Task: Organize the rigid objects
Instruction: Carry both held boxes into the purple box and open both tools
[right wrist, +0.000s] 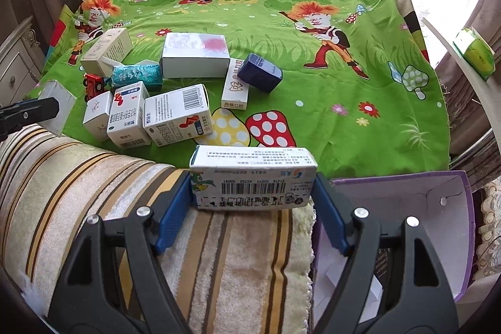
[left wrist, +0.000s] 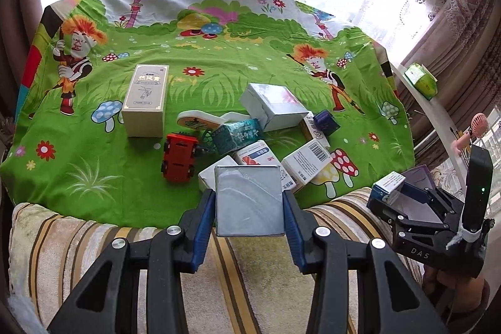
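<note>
My left gripper (left wrist: 249, 202) is shut on a silver-grey box (left wrist: 249, 199), held above the near edge of the green cartoon cloth (left wrist: 219, 58). My right gripper (right wrist: 252, 193) is shut on a white medicine box with a barcode (right wrist: 252, 177), held over the striped towel beside a purple cardboard box (right wrist: 407, 202). The right gripper also shows in the left wrist view (left wrist: 388, 193) at far right. A pile of several boxes (right wrist: 175, 115) and a red toy car (left wrist: 180, 157) lie on the cloth.
A tall beige box (left wrist: 145, 100) stands upright left of the pile. A dark blue box (right wrist: 260, 72) and a large white box (right wrist: 195, 58) lie farther back. A striped towel (right wrist: 94, 177) covers the near edge. A green packet (right wrist: 476, 53) sits on the sill at right.
</note>
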The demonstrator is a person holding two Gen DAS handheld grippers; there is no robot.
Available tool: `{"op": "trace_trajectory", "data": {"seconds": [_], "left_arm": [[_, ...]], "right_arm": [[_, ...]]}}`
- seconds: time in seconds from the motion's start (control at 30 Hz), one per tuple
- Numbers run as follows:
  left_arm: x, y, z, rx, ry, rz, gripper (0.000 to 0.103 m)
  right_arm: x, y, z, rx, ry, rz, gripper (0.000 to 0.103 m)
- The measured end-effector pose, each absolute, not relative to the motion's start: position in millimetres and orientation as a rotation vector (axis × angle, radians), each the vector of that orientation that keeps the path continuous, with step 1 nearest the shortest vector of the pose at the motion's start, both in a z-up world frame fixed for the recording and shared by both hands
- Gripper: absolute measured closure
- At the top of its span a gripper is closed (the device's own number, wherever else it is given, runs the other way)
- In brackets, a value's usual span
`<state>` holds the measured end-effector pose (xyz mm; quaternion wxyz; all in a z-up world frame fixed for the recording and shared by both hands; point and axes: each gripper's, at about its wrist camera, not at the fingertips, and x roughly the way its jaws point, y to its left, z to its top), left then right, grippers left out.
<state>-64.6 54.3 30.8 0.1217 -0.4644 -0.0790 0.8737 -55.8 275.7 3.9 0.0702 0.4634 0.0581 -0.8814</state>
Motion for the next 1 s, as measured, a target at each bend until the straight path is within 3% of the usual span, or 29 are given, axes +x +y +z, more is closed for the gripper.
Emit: {"op": "trace_trajectory", "data": {"seconds": [1.0], "left_arm": [[-49,259,35,-1.267,-0.021,2.098,0.060]], "right_arm": [[-9,452,26,1.448,-0.238,-2.965,0.025]]}}
